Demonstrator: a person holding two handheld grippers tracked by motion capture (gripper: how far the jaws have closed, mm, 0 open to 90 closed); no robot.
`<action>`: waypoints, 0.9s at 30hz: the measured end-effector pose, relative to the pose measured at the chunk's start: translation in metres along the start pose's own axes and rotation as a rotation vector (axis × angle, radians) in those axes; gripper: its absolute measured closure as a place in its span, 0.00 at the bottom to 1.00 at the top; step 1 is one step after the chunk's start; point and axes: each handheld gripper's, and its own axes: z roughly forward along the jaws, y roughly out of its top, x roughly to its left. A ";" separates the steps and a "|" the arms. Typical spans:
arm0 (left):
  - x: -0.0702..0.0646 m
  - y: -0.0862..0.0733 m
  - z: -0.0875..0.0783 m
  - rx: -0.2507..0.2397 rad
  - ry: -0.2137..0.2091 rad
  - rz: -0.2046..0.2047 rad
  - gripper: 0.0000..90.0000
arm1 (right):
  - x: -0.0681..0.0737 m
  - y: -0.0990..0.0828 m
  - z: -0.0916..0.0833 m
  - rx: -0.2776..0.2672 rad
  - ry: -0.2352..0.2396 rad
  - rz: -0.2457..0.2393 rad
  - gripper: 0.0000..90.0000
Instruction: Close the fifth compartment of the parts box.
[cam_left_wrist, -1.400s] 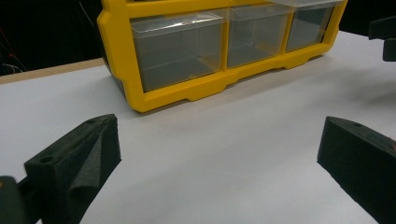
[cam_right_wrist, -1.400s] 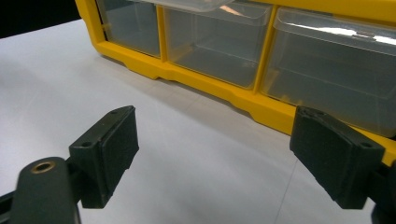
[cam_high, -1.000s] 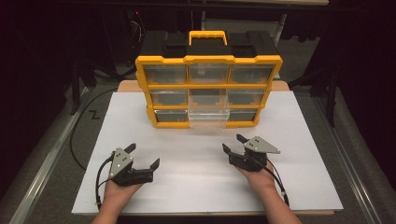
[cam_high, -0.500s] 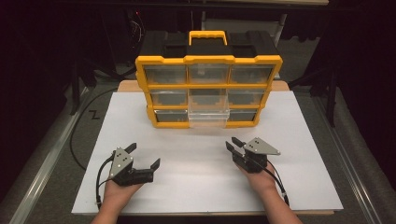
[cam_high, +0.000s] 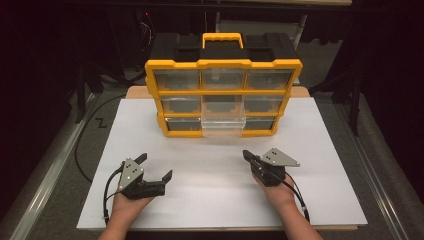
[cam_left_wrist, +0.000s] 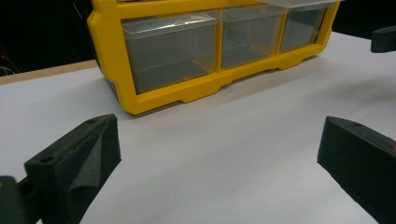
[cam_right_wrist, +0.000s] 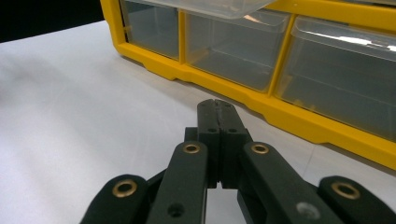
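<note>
While both hands rested on the white table (cam_high: 320, 150):
Right gripper (cam_right_wrist: 217, 109): jaws just closed together, nothing between.
Left gripper (cam_high: 156, 167): jaws apart, empty.
Pulled-out drawer (cam_high: 223, 122): ahead of both fingertips, well apart.
Advice: approach level, centre on its front.

White-topped counter (cam_high: 330, 200) with a wooden edge, set on grey carpeted floor (cam_high: 55, 200); dark surroundings, black stand legs (cam_high: 80, 95) and a cable (cam_high: 82, 145) at left.

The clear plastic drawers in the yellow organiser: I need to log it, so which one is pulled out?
The bottom-row middle drawer: it juts forward past the yellow frame, while the others sit flush.
</note>
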 end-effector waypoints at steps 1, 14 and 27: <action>0.000 0.000 0.000 0.002 -0.003 0.001 0.00 | 0.000 0.000 0.000 0.000 0.000 0.000 1.00; -0.002 0.000 0.001 0.009 -0.008 0.012 0.00 | 0.014 0.005 0.005 -0.019 0.033 -0.018 1.00; -0.002 -0.001 0.000 0.002 -0.020 0.015 0.00 | 0.043 0.034 0.014 -0.076 0.100 -0.036 1.00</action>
